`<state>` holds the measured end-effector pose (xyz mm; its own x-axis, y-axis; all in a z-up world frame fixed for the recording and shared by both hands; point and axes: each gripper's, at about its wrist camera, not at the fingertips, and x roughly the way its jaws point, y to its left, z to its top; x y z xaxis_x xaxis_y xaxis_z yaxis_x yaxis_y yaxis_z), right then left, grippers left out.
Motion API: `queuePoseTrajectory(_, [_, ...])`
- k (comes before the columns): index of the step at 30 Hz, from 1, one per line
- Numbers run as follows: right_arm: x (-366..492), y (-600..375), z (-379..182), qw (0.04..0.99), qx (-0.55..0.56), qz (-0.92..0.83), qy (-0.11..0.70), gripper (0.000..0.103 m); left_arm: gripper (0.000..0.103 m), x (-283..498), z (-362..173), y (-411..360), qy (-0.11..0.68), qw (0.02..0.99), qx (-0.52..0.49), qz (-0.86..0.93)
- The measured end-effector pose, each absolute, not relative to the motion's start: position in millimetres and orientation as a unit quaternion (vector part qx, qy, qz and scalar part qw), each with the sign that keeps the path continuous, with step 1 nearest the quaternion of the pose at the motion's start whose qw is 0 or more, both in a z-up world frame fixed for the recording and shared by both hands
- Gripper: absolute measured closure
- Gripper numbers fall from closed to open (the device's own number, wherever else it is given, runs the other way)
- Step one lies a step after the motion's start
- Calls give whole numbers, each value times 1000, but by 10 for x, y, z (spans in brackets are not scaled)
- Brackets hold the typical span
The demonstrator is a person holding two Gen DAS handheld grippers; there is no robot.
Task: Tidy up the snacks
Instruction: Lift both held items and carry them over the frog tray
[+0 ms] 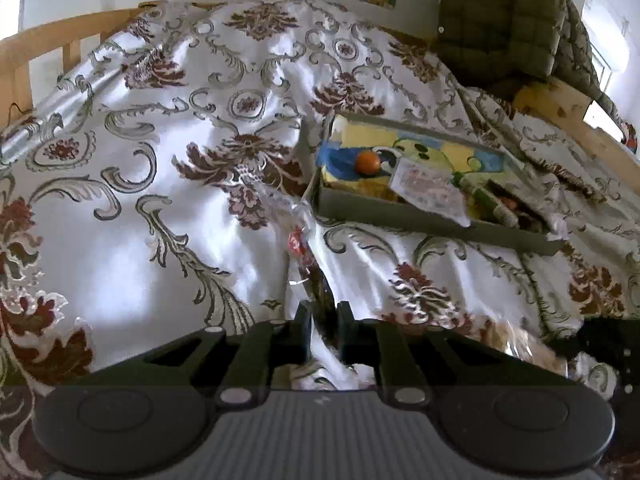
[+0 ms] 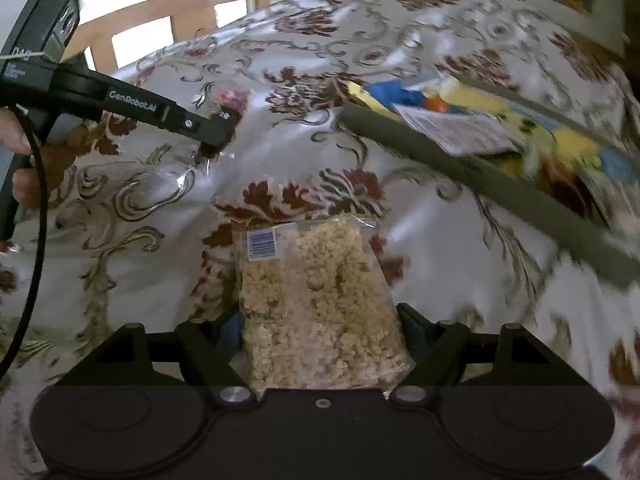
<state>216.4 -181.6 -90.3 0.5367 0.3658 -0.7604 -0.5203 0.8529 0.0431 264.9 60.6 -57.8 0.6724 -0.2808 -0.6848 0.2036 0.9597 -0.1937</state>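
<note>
My left gripper (image 1: 323, 312) is shut on a clear plastic snack packet (image 1: 298, 240) with a red piece inside, held over the patterned cloth. It also shows in the right wrist view (image 2: 216, 136), at the left. My right gripper (image 2: 320, 320) is shut on a clear bag of pale puffed snacks (image 2: 316, 304) with a blue barcode label. A shallow grey box (image 1: 400, 216) with a colourful lining lies to the right; in it are an orange ball (image 1: 367, 163), a white printed packet (image 1: 430, 190) and a green tube (image 1: 486, 198). The box also shows in the right wrist view (image 2: 480, 176).
A white cloth with brown floral pattern (image 1: 160, 200) covers the surface. A wooden rail (image 1: 40, 52) runs along the far left. A green quilted jacket (image 1: 504, 12) hangs at the back right. Another clear snack bag (image 1: 520, 344) lies at the lower right.
</note>
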Motion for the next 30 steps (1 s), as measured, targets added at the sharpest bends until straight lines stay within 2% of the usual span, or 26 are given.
queuePoseTrajectory(8, [1799, -1991, -833, 879, -19, 230, 417, 24, 89, 2288, -383, 395, 383, 910, -32, -153])
queuePoseTrajectory(20, [1315, -2202, -573, 899, 68, 190, 389, 24, 89, 1587, -477, -50, 420, 885, -41, -197])
queuePoseTrajectory(30, [926, -2416, -382, 918, 91, 145, 359, 24, 90, 1247, -391, -343, 405, 888, -45, -211])
